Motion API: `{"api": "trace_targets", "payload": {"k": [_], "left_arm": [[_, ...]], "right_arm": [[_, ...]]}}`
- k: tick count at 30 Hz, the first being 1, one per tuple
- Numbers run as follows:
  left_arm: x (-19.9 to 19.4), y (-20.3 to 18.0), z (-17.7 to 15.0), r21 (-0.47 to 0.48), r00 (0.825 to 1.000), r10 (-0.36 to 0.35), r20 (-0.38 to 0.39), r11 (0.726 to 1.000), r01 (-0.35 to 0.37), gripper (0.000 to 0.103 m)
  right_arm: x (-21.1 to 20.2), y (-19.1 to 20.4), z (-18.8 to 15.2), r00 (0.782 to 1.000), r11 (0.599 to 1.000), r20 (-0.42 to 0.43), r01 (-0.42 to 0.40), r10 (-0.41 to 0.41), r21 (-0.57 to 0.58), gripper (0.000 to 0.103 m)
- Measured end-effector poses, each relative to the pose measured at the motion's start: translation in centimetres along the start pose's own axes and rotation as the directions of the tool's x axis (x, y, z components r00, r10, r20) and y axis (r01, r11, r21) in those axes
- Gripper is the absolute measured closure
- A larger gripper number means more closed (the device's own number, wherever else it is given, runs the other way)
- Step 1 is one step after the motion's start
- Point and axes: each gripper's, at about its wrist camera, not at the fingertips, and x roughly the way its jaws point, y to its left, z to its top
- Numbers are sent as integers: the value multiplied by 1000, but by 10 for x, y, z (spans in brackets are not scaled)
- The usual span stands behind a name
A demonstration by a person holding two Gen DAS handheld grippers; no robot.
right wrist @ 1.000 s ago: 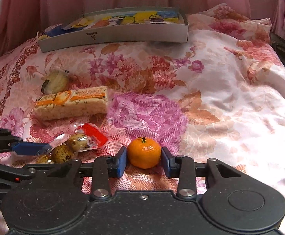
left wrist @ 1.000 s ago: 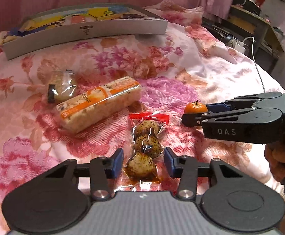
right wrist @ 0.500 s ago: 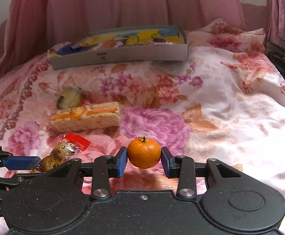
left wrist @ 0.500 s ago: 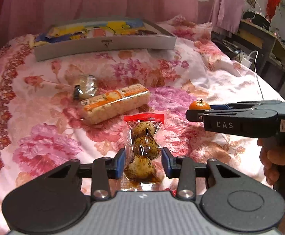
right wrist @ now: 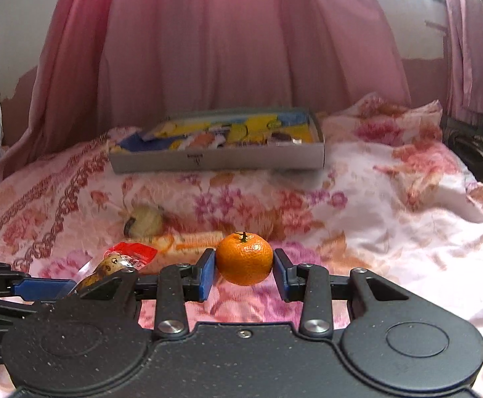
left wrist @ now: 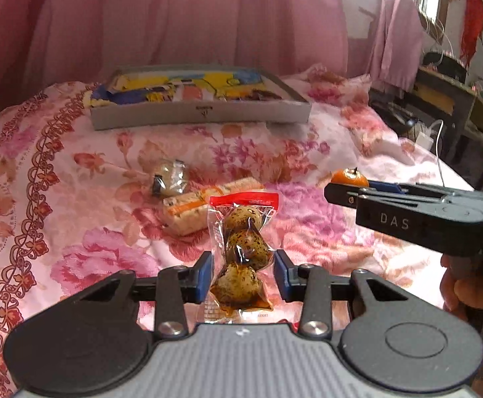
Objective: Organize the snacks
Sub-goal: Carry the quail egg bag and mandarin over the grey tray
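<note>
The mandarin (right wrist: 244, 258) is bright orange. The egg packet (left wrist: 243, 254) is clear with a red top, its eggs brown-speckled. The bedspread (right wrist: 390, 219) is pink-and-white floral. The box (right wrist: 218, 159) is grey-walled; curtains (right wrist: 241, 49) are pink.

L gripper (left wrist: 244, 272): clamped, raised | R gripper (right wrist: 244, 273): clamped, level w/ L | hand (left wrist: 467, 285) on R grip, prob.

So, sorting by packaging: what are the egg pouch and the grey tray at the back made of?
The clear, red-topped egg pouch looks like glossy vacuum-sealed plastic film: it shines and clings around each speckled egg. The shallow grey tray seems matte cardboard, with thin, flat, folded-looking walls.
</note>
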Motion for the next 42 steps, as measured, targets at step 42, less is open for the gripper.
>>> {"api": "trace_targets", "payload": {"k": [42], "left_arm": [[218,-1,215,-122,984,151,94,983,-139,60]], "right_arm": [[174,-72,95,986,992,147,64,-80,108,64]]}}
